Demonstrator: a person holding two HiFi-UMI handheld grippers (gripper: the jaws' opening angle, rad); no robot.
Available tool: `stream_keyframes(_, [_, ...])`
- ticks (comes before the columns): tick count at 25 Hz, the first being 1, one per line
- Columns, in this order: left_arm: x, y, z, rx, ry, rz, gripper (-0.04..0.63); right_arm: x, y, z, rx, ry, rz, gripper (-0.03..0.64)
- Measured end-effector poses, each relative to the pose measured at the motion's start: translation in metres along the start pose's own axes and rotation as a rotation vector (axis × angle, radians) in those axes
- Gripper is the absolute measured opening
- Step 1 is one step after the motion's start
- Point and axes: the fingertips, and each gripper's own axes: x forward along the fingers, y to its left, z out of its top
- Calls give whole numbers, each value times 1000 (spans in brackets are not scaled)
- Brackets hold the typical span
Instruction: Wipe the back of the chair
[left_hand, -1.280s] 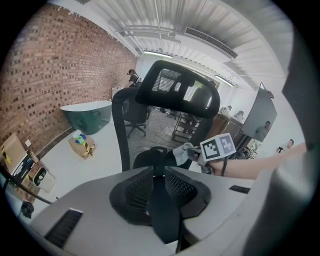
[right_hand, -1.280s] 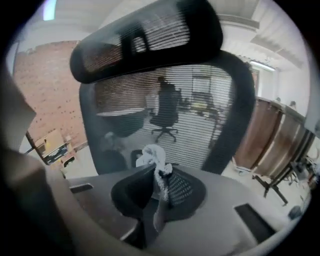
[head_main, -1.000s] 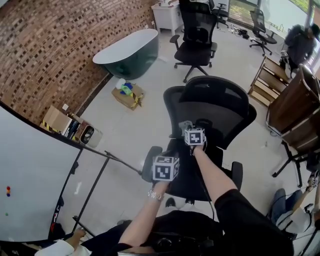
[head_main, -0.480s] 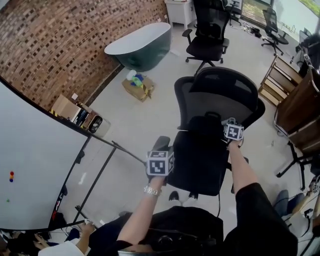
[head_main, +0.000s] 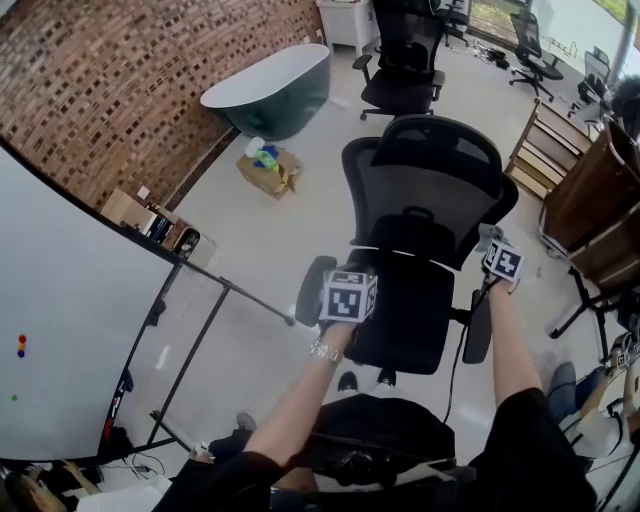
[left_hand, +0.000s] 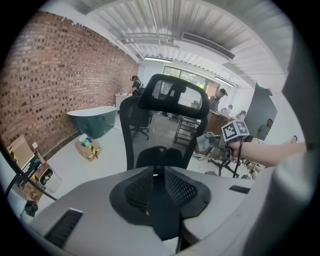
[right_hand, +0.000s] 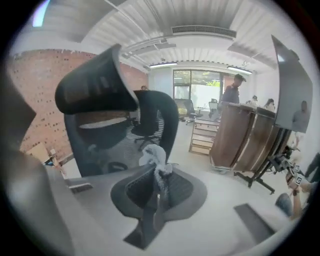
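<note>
A black mesh office chair (head_main: 430, 190) stands on a pale floor (head_main: 250, 250), with its seat towards the person and its back upright beyond. The right tool (right_hand: 156, 175) is clenched on a crumpled grey cloth (right_hand: 152, 156), held just beside the right edge of the chair back, above the right armrest (head_main: 478, 325). Whether the cloth touches the mesh cannot be made out. The left tool (left_hand: 158, 172) is empty, its jaws a narrow gap apart, and it points at the chair back from near the left armrest (head_main: 312, 290). A green bathtub (head_main: 268, 92) stands by the brick wall (head_main: 120, 90).
</note>
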Motion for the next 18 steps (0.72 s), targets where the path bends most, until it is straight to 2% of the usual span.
stream_keyframes(4, [5, -25, 14, 41, -34, -9, 77, -84, 87, 6, -52, -10, 160, 38])
stream_keyframes(7, [3, -42, 38, 91, -94, 1, 77, -145, 148, 16, -104, -58, 275, 38])
stream_keyframes(10, [-3, -51, 46, 104, -116, 5, 77, -186, 201, 18, -136, -96, 344, 38])
stream_keyframes(12, [-8, -58, 44, 108, -128, -9, 77, -202, 218, 9, -147, -97, 369, 38])
stream_keyframes(18, [-22, -69, 27, 121, -104, -46, 77, -211, 228, -30, -149, -2, 378, 38])
